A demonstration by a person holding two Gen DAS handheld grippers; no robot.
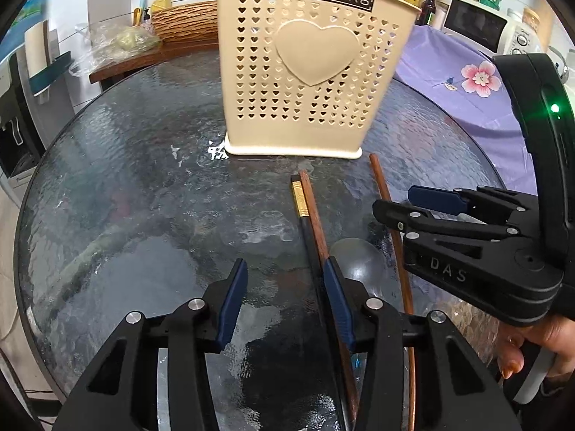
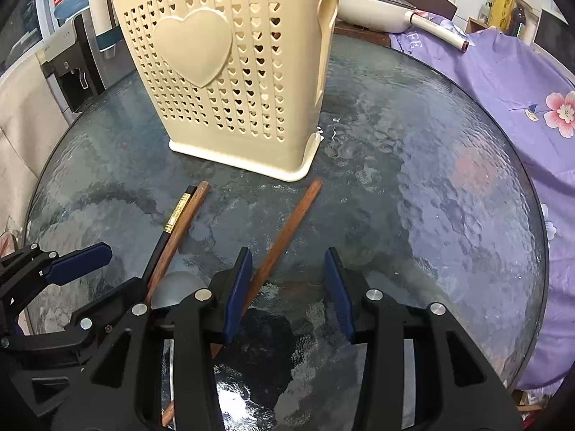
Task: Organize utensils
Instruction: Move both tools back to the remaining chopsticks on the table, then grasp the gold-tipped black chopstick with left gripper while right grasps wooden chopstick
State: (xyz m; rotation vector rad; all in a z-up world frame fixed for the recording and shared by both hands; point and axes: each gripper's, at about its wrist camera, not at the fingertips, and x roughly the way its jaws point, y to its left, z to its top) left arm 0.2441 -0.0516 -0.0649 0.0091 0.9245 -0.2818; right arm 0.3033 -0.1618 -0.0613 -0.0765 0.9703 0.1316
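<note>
Now; left tool (image 1: 284,294) tilted down, open beside chopsticks (image 1: 309,212); right tool (image 2: 287,287) tilted down, open.

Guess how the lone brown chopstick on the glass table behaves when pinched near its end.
The lone brown chopstick looks like rigid wood, so probably no flex. Long, thin and lying flat on the smooth glass table, it may slide or pivot before lifting. Gripped near one end, the free end would likely droop.

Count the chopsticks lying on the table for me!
3. A black one and a brown one lie side by side; another brown one lies alone to their right. More stand in the holder.
</note>
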